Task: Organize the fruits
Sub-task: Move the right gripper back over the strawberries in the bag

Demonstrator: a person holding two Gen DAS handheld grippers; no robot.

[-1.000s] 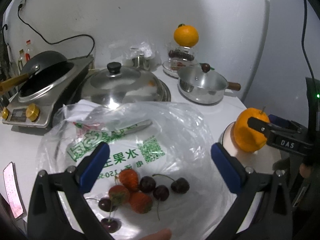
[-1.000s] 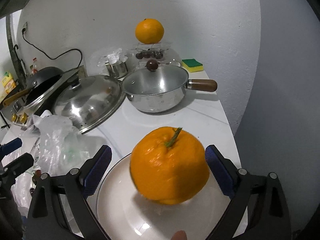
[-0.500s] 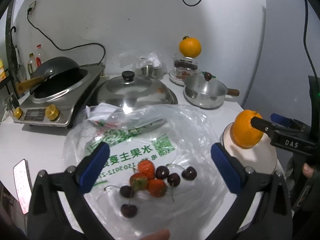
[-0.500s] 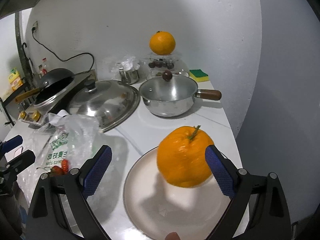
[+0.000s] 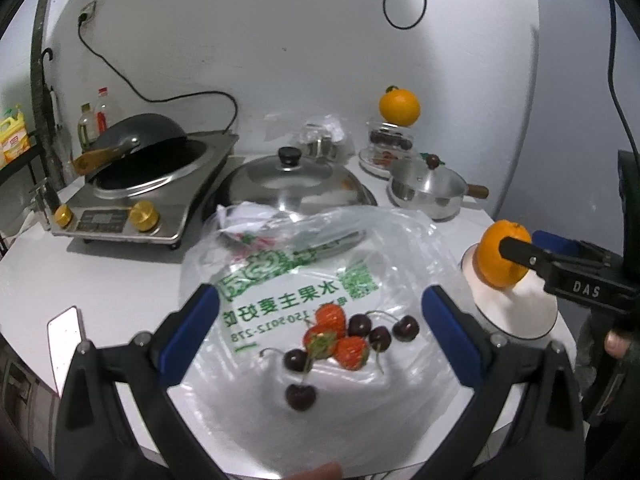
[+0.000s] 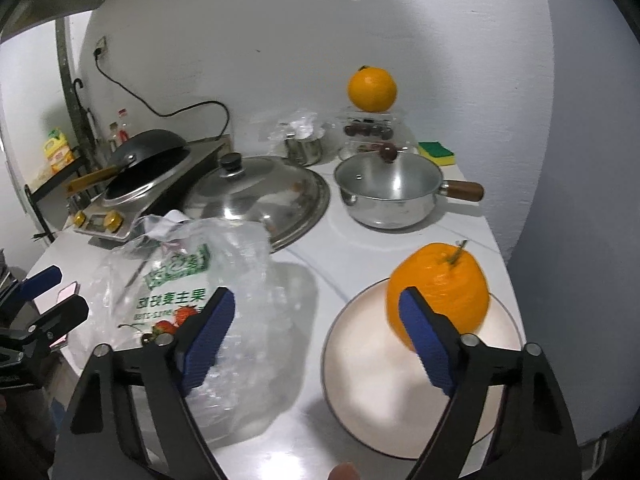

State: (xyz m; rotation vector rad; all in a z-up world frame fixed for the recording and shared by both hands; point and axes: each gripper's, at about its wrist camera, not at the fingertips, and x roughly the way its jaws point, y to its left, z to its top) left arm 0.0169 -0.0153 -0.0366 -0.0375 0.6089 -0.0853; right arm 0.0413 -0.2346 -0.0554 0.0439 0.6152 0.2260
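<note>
A clear plastic bag point(image 5: 320, 264) with green print lies on the white counter, and strawberries point(image 5: 332, 336) and dark cherries point(image 5: 300, 396) lie on it. My left gripper point(image 5: 320, 336) hangs open above this fruit without touching it. An orange point(image 6: 438, 292) with a stem sits on a white plate point(image 6: 360, 380). My right gripper point(image 6: 316, 340) has its jaws closing with nothing between them; the orange lies just beyond its right finger. The bag point(image 6: 224, 280) is by its left finger. In the left wrist view the right gripper point(image 5: 540, 246) is beside the orange point(image 5: 500, 260).
A second orange point(image 6: 372, 88) rests on a clear box of cherries at the back wall. A lidded saucepan point(image 6: 388, 188), a large steel lid point(image 6: 260, 196), a wok on a cooker point(image 5: 140, 176) and a phone point(image 5: 66, 332) share the counter. The counter edge runs close on the right.
Both grippers have drawn back and up, so more counter shows. The right jaws have narrowed, and the orange now sits right of them instead of between them.
</note>
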